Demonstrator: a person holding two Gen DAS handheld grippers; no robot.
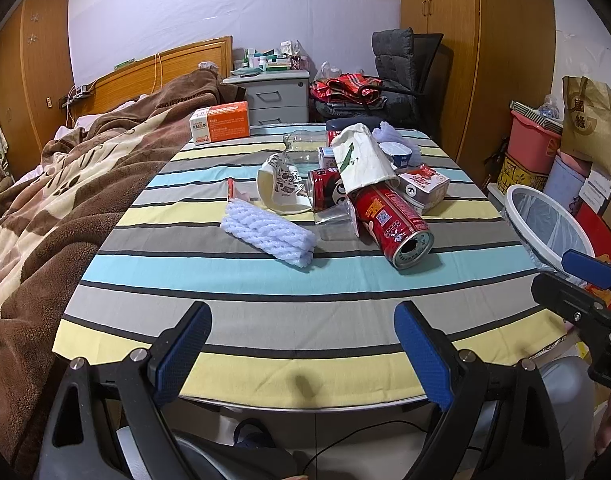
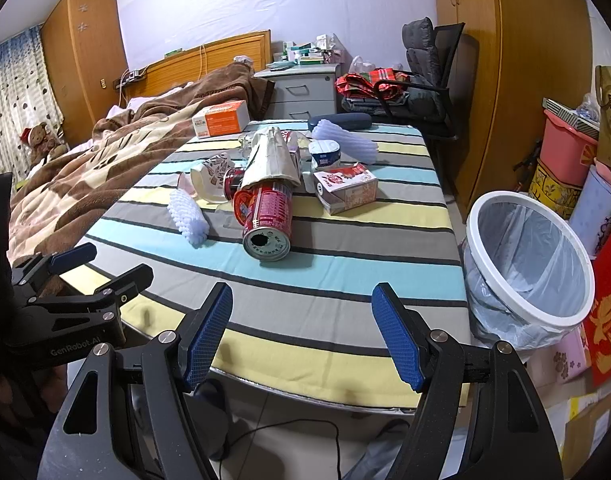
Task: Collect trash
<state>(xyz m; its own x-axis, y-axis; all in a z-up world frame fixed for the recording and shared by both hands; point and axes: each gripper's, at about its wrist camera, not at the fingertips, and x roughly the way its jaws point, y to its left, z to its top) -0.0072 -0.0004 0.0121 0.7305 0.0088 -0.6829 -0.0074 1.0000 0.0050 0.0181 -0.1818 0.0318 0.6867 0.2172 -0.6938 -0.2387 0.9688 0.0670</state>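
Observation:
A pile of trash lies mid-table: a red can (image 1: pixel 393 222) (image 2: pixel 267 216) on its side, a paper bag (image 1: pixel 363 158) (image 2: pixel 271 156) over it, a second red can (image 1: pixel 325 188), a crushed paper cup (image 1: pixel 279 190), a white foam net (image 1: pixel 267 234) (image 2: pixel 187 214), a small carton (image 1: pixel 423 186) (image 2: pixel 345 188) and a yogurt cup (image 2: pixel 324 154). The white bin (image 2: pixel 529 264) (image 1: pixel 545 220) with a plastic liner stands right of the table. My left gripper (image 1: pixel 303 350) and right gripper (image 2: pixel 301 332) are both open and empty above the table's near edge, well short of the pile.
The striped table (image 1: pixel 265 288) holds an orange box (image 1: pixel 219 122) and a dark case (image 2: pixel 339 121) at the back. A bed with a brown blanket (image 1: pixel 45 200) is on the left. A chair (image 2: pixel 425 76), wardrobe and stacked boxes (image 2: pixel 565 152) stand at the right.

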